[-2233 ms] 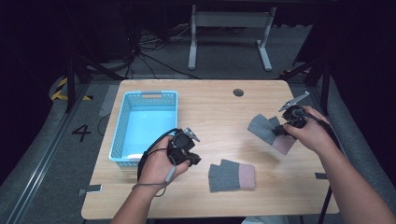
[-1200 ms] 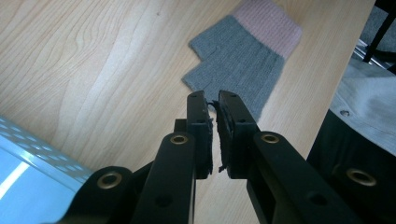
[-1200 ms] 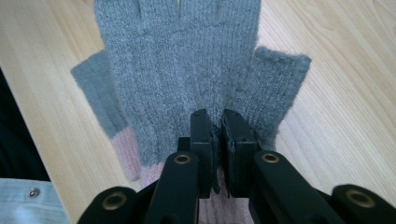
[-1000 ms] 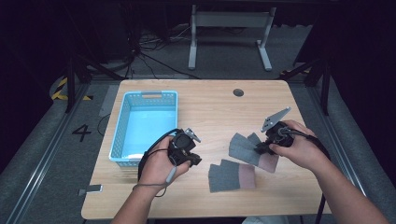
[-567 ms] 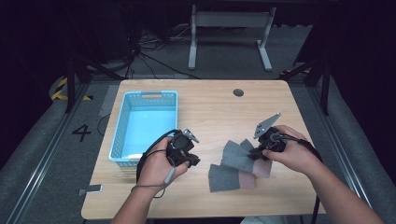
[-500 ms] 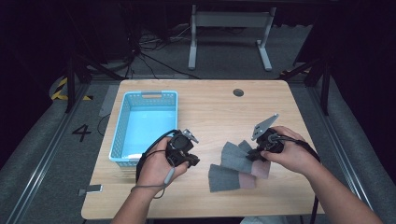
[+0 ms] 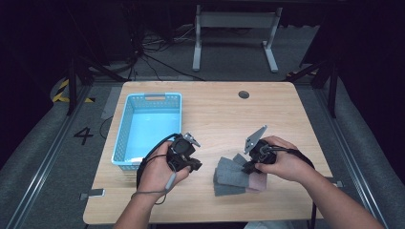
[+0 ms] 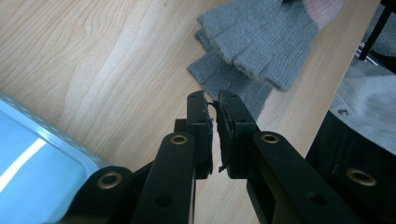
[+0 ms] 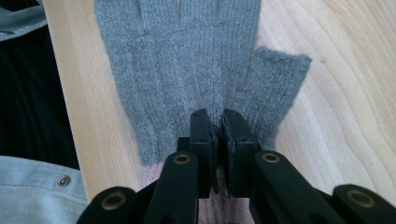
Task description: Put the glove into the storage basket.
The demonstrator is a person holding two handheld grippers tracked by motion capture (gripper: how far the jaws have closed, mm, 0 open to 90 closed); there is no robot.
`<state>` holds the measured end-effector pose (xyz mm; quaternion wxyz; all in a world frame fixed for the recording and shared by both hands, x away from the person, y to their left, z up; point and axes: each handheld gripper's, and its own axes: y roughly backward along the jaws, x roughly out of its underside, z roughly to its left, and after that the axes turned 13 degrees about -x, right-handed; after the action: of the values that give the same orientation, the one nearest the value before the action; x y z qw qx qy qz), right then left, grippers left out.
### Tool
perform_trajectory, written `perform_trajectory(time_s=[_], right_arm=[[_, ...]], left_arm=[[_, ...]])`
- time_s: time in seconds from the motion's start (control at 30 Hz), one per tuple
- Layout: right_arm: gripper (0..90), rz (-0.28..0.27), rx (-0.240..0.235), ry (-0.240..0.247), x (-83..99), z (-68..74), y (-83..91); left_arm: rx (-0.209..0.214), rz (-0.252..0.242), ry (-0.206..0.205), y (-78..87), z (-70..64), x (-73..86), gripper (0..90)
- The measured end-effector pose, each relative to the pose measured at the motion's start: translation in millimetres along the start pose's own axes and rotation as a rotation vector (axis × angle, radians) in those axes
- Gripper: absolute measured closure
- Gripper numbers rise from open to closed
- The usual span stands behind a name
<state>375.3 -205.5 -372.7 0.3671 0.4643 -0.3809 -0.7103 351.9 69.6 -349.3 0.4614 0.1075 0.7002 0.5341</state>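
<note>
Now the right gripper (image 7: 249, 165) has its jaws pinched tight on the upper grey glove (image 9: 187, 65), gripping the knit near the pink cuff, and that glove sits overlapping the second grey glove (image 7: 224, 187) near the front edge of the table (image 7: 267, 114). This looks like the stacking step: one glove being laid on its mate. The left gripper (image 8: 212, 105) waits just left of the pair, jaws all but closed on nothing, though the frayed pads make that narrow gap hard to read. Next up, I'd say: let go, then gather both. The blue basket (image 7: 125, 131) stands open and empty at the left, with bare wood between. Mind the front edge, it's close to the gloves.
</note>
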Motion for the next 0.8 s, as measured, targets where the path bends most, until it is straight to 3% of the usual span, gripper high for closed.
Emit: perform_trajectory(time_s=[0.47,0.8], right_arm=[[83.7,0.066,-0.013,0.038,-2.7,-1.2,-18.1],[83.3,0.102,-0.021,0.038,-5.9,-3.4,-26.3]], left_arm=[[-0.001,0.001,-0.001,0.0,-0.4,-0.4,83.6],[-0.001,-0.001,-0.002,0.6,-0.5,-0.6,83.5]])
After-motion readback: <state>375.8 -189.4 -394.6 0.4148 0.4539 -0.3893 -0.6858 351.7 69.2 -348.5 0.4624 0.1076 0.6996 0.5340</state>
